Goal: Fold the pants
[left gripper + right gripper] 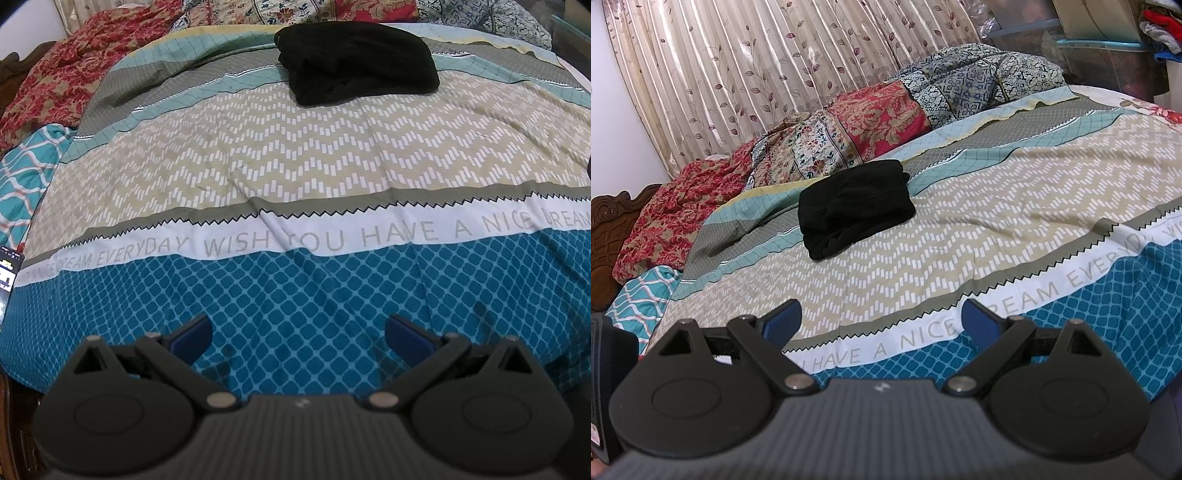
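Black pants (354,61) lie folded in a compact stack on the far part of the patterned bedspread (295,155). They also show in the right wrist view (853,210), left of centre. My left gripper (297,332) is open and empty, low over the blue diamond band near the bed's front edge, far from the pants. My right gripper (881,321) is open and empty, above the white lettered band, also well short of the pants.
Crumpled red floral and patterned quilts (849,133) line the far side of the bed below a leaf-print curtain (757,66). A teal wavy cloth (22,184) lies at the left edge. A phone (9,273) sits at the far left. Storage boxes (1108,48) stand at the back right.
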Demonstrator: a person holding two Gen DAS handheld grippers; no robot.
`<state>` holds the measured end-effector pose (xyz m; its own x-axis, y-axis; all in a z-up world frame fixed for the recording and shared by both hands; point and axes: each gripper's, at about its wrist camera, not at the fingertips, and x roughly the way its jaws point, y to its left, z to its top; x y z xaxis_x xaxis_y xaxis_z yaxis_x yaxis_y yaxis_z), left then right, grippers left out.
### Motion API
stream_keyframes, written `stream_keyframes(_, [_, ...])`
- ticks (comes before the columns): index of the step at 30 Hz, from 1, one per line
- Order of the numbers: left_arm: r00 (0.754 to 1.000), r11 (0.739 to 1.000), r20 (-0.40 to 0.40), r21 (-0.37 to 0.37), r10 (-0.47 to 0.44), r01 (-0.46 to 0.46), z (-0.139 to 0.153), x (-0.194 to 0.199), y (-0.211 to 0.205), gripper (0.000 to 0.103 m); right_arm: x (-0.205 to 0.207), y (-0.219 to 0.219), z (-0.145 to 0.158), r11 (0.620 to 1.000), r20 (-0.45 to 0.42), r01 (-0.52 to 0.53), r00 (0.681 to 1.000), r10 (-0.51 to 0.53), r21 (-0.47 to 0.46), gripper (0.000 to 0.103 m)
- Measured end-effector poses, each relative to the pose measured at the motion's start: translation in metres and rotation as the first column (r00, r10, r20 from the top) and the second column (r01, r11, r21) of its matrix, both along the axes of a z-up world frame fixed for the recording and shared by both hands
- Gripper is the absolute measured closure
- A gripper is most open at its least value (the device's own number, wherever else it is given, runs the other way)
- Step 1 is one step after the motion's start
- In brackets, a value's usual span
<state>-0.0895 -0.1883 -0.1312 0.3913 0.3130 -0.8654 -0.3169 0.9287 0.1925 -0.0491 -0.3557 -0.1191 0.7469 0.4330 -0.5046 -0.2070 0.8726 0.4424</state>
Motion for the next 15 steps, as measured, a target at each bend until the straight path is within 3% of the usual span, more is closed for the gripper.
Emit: stream_keyframes(15, [1.0,1.0,-0.003,0.006,0.002,-0.002,-0.0012,-0.0001,-0.0002,0.0,0.0007,0.0003,0.0008,1.0,0.003,-0.005,1.0,0.005,-0.001,0.008])
